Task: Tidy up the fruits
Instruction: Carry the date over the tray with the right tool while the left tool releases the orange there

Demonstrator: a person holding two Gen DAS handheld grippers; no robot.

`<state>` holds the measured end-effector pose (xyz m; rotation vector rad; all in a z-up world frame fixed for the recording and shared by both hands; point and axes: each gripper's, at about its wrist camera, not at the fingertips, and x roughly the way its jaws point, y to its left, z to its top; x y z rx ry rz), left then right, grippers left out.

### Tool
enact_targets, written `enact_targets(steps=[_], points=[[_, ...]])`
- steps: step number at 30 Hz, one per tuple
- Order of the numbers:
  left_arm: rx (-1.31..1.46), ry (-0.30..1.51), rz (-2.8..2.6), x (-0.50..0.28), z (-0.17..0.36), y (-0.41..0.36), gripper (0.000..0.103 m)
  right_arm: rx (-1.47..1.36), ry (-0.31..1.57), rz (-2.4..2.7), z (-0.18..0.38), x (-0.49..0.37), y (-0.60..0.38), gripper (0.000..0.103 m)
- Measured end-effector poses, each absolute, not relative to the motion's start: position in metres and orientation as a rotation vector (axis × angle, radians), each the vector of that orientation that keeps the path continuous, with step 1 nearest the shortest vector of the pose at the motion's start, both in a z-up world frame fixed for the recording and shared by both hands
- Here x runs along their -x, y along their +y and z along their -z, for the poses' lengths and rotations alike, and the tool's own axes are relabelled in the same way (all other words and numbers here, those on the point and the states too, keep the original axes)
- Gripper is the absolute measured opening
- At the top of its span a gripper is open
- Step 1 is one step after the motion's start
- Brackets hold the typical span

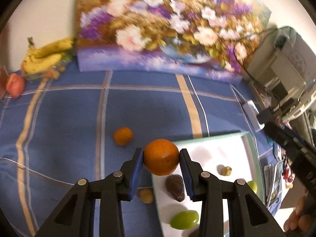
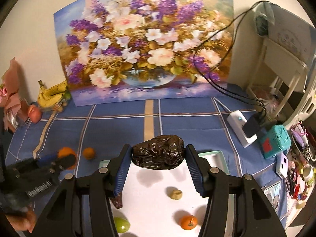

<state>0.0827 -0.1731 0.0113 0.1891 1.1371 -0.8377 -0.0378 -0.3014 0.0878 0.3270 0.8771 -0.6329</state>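
Two fruits are held above the blue checked cloth (image 1: 59,118): an orange (image 1: 161,157) is clamped by the left gripper (image 1: 161,158) beside the white tray (image 2: 150,201), and a wrinkled dark date (image 2: 159,152) is clamped by the right gripper (image 2: 158,156) over it.

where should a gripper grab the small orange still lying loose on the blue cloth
Grip the small orange across its widest middle, coming straight down from above: it is round, sits alone on the flat blue cloth, and nothing touches either side.

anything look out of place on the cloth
Two fruits lie loose on the cloth beside the white tray, not on it: a small orange and a tan fruit by the tray's edge.
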Motion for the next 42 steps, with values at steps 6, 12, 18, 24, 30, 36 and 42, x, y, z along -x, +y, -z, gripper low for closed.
enact_targets(steps=[6, 12, 18, 24, 30, 36, 42], points=[[-0.259, 1.153, 0.85, -0.072, 0.014, -0.196, 0.04, -0.339, 0.889, 0.652, -0.078, 0.041, -0.312, 0.057], [-0.304, 1.15, 0.852, -0.07, 0.032, -0.209, 0.04, -0.388, 1.002, 0.674, -0.028, 0.035, -0.331, 0.057], [-0.347, 1.167, 0.851, -0.066, 0.051, -0.22, 0.04, -0.438, 1.098, 0.69, 0.016, 0.036, -0.343, 0.057], [-0.371, 1.171, 0.847, -0.062, 0.062, -0.225, 0.04, -0.461, 1.158, 0.703, 0.044, 0.039, -0.348, 0.057], [-0.365, 1.175, 0.845, -0.061, 0.062, -0.224, 0.04, -0.433, 1.168, 0.707, 0.047, 0.04, -0.345, 0.058], [-0.367, 1.18, 0.842, -0.061, 0.062, -0.225, 0.04, -0.444, 1.167, 0.701, 0.047, 0.042, -0.345, 0.058], [-0.359, 1.206, 0.832, -0.065, 0.062, -0.224, 0.04, -0.449, 1.172, 0.695, 0.048, 0.04, -0.347, 0.058]])
